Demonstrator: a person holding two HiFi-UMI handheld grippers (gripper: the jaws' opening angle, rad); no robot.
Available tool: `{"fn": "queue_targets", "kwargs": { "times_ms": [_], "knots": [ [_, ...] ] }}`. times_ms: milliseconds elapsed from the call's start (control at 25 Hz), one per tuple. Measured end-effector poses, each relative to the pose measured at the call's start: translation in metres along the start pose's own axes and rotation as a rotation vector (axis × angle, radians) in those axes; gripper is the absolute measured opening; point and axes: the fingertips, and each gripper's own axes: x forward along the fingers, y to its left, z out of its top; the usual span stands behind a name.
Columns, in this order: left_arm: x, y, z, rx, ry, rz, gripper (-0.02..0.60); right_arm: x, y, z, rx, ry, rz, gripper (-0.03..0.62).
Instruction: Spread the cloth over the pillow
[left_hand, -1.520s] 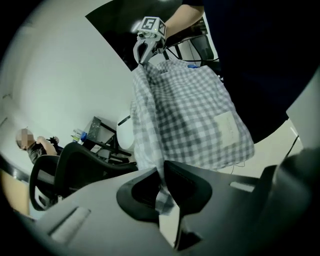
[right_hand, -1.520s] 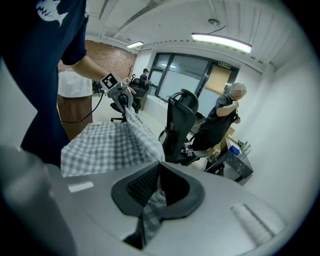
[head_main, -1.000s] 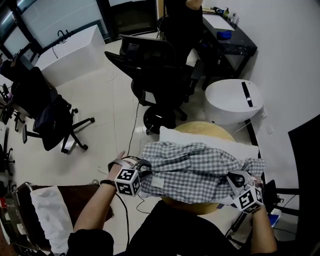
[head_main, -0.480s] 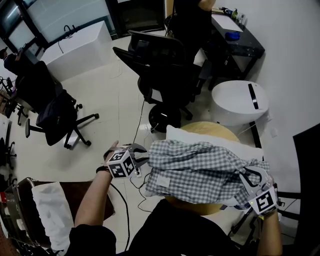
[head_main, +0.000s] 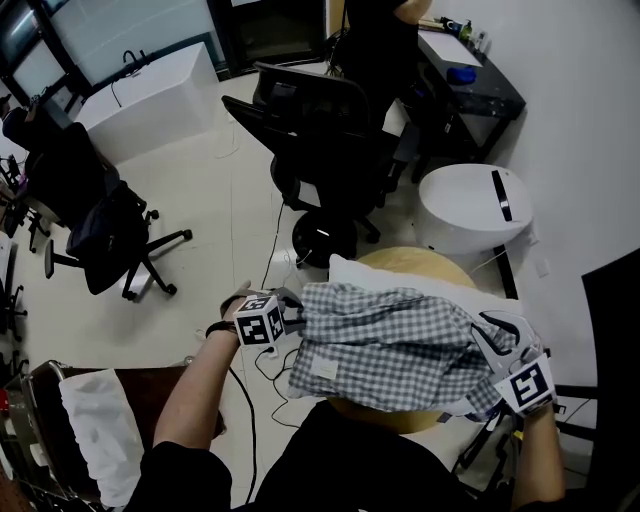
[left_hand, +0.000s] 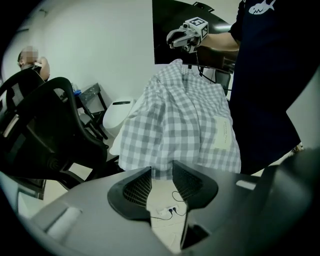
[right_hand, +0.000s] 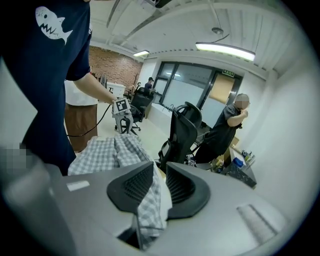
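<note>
A grey-and-white checked cloth (head_main: 390, 335) lies bunched over a white pillow (head_main: 345, 270) on a round wooden table (head_main: 410, 262). My left gripper (head_main: 292, 318) sits at the cloth's left edge. Its jaws are opening, and in the left gripper view (left_hand: 161, 177) only floor and cables show between them; the cloth (left_hand: 185, 115) begins just beyond the tips. My right gripper (head_main: 495, 335) is at the cloth's right end. Its jaws are opening too, and a fold of cloth (right_hand: 150, 200) hangs loosely between them (right_hand: 159, 180).
Black office chairs (head_main: 320, 130) stand beyond the table, with a white round unit (head_main: 470, 205) and a dark desk (head_main: 470, 80) at the back right. A person stands by the desk. A brown box with white fabric (head_main: 100, 420) sits at my lower left.
Both grippers' jaws have widened. The left gripper has let go of the cloth's left edge and shifted away from me. The right gripper moved slightly right, its grip loosened.
</note>
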Motion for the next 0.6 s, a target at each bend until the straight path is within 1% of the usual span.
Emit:
{"fn": "queue_targets", "kwargs": {
  "times_ms": [120,160,240,280,400,520,600],
  "knots": [
    [0.011,-0.003,-0.002,0.005,0.017,-0.045,0.120,0.003,0.003,0.002,0.028,0.006,0.005,0.087],
    [0.013,-0.003,-0.001,0.015,0.023,-0.052,0.105,0.004,0.003,0.004,0.023,0.006,0.004,0.087],
    [0.012,-0.001,0.000,0.042,0.032,-0.044,0.029,0.007,0.002,0.006,0.007,0.005,0.001,0.087],
    [0.009,0.001,0.001,0.060,0.038,-0.028,0.017,0.008,0.001,0.007,0.005,0.004,0.000,0.087],
    [-0.012,0.008,0.003,0.135,0.070,0.052,0.006,0.008,-0.002,0.009,0.015,0.002,0.000,0.087],
    [-0.046,0.023,0.013,0.200,0.079,0.173,0.005,0.011,-0.007,0.005,0.025,0.016,0.011,0.088],
    [-0.071,0.034,0.024,0.237,0.073,0.257,0.005,0.016,-0.008,0.000,0.039,0.033,0.037,0.094]
  ]
}}
